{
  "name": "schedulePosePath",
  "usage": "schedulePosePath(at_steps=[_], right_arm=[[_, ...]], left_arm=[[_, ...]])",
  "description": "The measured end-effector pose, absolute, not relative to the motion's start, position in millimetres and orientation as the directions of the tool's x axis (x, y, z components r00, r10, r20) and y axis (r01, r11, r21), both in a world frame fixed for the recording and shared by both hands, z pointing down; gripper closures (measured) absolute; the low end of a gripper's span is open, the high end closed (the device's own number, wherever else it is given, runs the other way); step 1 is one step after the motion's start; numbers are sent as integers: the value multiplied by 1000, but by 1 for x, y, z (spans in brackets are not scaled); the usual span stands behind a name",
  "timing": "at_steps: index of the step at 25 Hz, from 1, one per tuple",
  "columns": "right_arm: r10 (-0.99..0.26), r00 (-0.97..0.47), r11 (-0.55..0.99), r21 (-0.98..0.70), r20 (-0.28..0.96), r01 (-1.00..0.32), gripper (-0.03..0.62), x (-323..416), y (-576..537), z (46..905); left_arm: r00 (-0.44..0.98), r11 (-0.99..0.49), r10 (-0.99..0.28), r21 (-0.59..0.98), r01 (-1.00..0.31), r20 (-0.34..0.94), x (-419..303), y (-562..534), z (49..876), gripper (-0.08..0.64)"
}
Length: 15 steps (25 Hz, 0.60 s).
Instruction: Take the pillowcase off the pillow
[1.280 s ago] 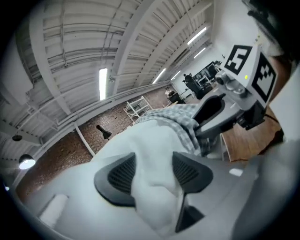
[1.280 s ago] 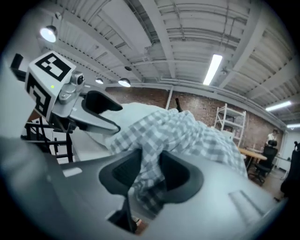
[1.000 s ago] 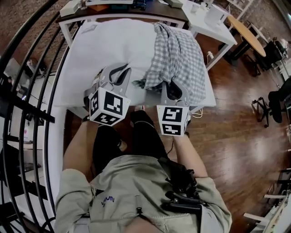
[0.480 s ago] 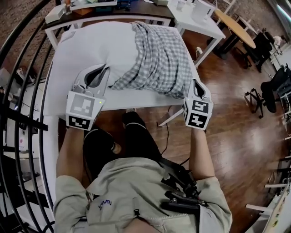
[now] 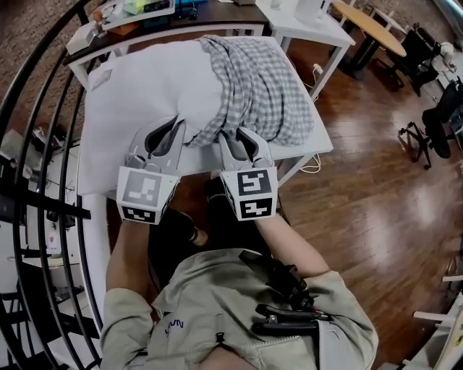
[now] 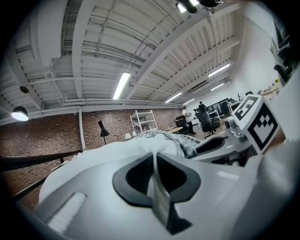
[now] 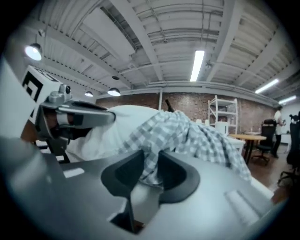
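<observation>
A white pillow (image 5: 152, 87) lies on a white table (image 5: 318, 141). A grey-and-white checked pillowcase (image 5: 264, 79) is bunched over the pillow's right half. My left gripper (image 5: 168, 124) is at the pillow's near edge, shut on a fold of the bare white pillow (image 6: 108, 154); the fold runs up between its jaws (image 6: 154, 154). My right gripper (image 5: 237, 134) is at the pillowcase's near left corner. Its jaws (image 7: 151, 161) have just been opening, and the checked cloth (image 7: 197, 136) bunches in the gap between them.
A black curved railing (image 5: 43, 144) runs along the left. A dark desk (image 5: 173, 22) with small items stands behind the table. On the wooden floor (image 5: 376, 188) to the right are a round wooden table (image 5: 369, 25) and office chairs (image 5: 441, 115).
My right gripper swung left from beside the table's right corner to the pillowcase's near edge, and cloth now sits between its jaws. The left gripper stays pinched on the pillow.
</observation>
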State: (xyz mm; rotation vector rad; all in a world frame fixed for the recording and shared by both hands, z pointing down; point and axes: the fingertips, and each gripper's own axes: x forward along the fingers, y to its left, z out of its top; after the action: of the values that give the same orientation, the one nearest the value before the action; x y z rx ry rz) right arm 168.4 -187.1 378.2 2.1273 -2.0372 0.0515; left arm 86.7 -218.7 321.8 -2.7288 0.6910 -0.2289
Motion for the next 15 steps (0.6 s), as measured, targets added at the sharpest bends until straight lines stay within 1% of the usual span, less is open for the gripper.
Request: schedulePosePath(at_steps=[1, 3, 6, 10, 15], right_arm=[[-985, 80, -60, 128, 156, -990, 517, 174, -188, 378], [-982, 111, -90, 138, 150, -986, 556, 183, -186, 375], [-976, 159, -136, 153, 151, -979, 565, 209, -181, 373], [-956, 256, -224, 210, 141, -952, 566, 259, -173, 367], [-930, 357, -312, 330, 85, -891, 566, 298, -160, 360]], left_arm=[[868, -831, -491, -338, -442, 73, 85, -219, 321, 532], [858, -825, -510, -317, -468, 62, 80, -223, 317, 534], [848, -821, -530, -272, -502, 34, 72, -230, 308, 534], [865, -839, -502, -251, -484, 13, 68, -229, 300, 534], [880, -855, -475, -237, -461, 4, 62, -227, 296, 535]])
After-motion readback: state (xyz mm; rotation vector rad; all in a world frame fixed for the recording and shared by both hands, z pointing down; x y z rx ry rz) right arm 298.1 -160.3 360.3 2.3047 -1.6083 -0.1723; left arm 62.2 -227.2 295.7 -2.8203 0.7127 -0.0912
